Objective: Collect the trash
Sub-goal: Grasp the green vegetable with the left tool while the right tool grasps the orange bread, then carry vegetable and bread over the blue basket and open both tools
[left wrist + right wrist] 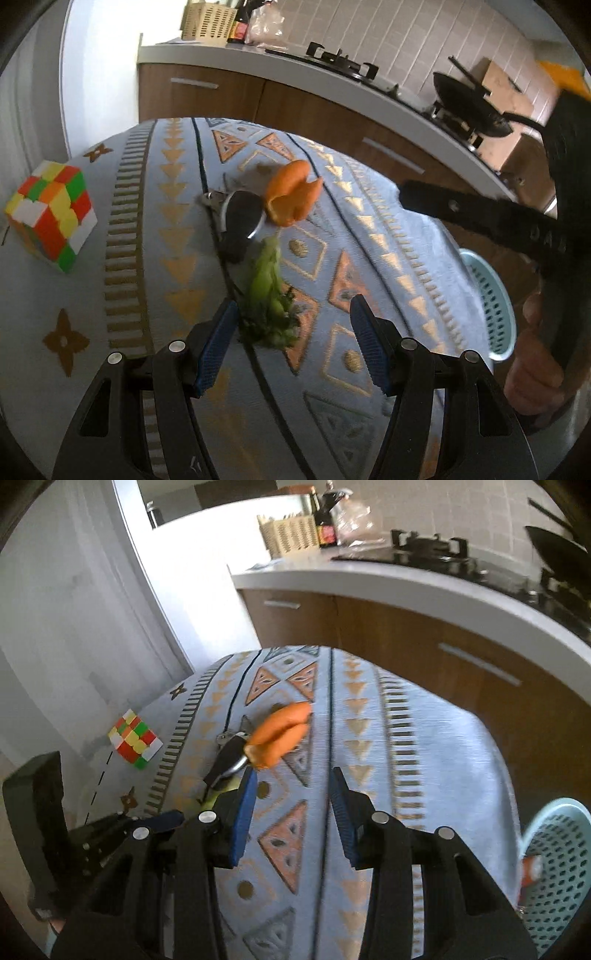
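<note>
Both tongs stand released and empty: the left tongs (293, 341) straddle a limp, leafy vegetable scrap (271, 295) on the woven patterned table (388, 229); the right tongs (291, 812) face a curled, waxy orange peel (279, 734). The likely next move is pinching each, then dropping it in the perforated plastic basket (557, 871) at the table's edge.

Both cameras sit close above the patterned tablecloth (369, 229), looking forward toward the kitchen counter (406, 583). Both see the orange peel (291, 195) and the colorful cube (133, 740) at left.
</note>
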